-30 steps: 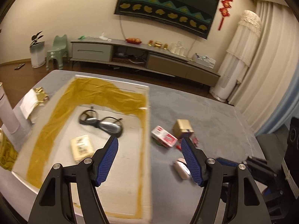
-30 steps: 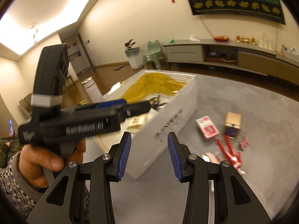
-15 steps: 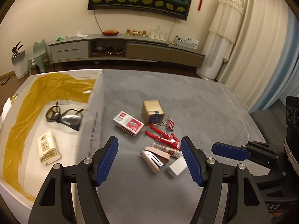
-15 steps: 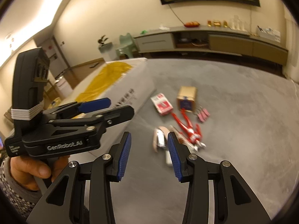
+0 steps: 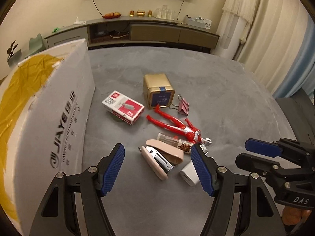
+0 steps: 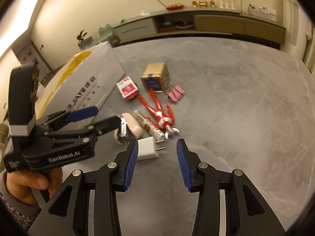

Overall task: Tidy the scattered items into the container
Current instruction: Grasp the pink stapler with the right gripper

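Note:
Scattered on the grey table lie a pink stapler (image 5: 161,160), a white charger plug (image 5: 189,174), a red toy figure (image 5: 177,126), a small labelled tube (image 5: 177,140), a red-and-white staple box (image 5: 123,109), a gold tin (image 5: 158,90) and pink binder clips (image 5: 183,106). The white cardboard box (image 5: 59,118) with yellow tape stands at the left. My left gripper (image 5: 158,166) is open, hovering just above the stapler. My right gripper (image 6: 156,162) is open with nothing between its fingers, just short of the charger plug (image 6: 147,149) and the toy figure (image 6: 160,114).
The left gripper's body and the hand holding it (image 6: 33,182) fill the left of the right wrist view. A long TV cabinet (image 5: 149,30) stands against the far wall, a curtain (image 5: 279,39) at the right. Bare grey table (image 6: 246,102) stretches to the right of the items.
Both grippers have swung right, away from the cardboard box, and come down closer over the scattered items. Both stayed open. The items have not moved.

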`<state>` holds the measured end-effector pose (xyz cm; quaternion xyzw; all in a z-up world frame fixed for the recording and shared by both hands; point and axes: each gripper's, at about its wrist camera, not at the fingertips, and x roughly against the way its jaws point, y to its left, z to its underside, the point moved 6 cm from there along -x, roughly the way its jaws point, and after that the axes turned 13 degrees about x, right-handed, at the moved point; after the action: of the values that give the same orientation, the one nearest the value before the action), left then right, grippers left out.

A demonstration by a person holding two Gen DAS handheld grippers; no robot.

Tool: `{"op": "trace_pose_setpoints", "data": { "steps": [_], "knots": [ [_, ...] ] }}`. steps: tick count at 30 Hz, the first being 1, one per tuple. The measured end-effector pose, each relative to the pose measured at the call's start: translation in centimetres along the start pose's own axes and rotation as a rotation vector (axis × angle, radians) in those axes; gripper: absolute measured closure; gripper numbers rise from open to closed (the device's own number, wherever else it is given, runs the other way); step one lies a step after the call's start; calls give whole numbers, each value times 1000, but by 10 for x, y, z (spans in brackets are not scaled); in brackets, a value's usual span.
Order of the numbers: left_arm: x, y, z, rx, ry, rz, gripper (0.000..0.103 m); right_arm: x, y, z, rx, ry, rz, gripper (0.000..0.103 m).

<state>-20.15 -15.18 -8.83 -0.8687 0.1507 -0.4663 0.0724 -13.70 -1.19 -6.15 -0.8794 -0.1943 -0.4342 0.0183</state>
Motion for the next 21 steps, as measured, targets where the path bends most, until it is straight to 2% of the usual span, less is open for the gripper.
{"op": "trace_pose_setpoints", "data": {
  "steps": [6,11,15,17,21],
  "knots": [
    [-25,10,7,2,47,-32,33,-25,7,-2,-4,38,-21,59],
    [-30,24,9,42,63,-14,32,-46,12,2,3,83,-39,60],
    [-29,39,12,92,80,17,32,-54,6,3,-19,110,-34,68],
    [-27,43,15,100,87,23,32,-55,5,1,-31,104,-37,68],
    [-22,49,19,108,88,26,32,-53,20,-12,-1,56,-98,67]
  ]
}}
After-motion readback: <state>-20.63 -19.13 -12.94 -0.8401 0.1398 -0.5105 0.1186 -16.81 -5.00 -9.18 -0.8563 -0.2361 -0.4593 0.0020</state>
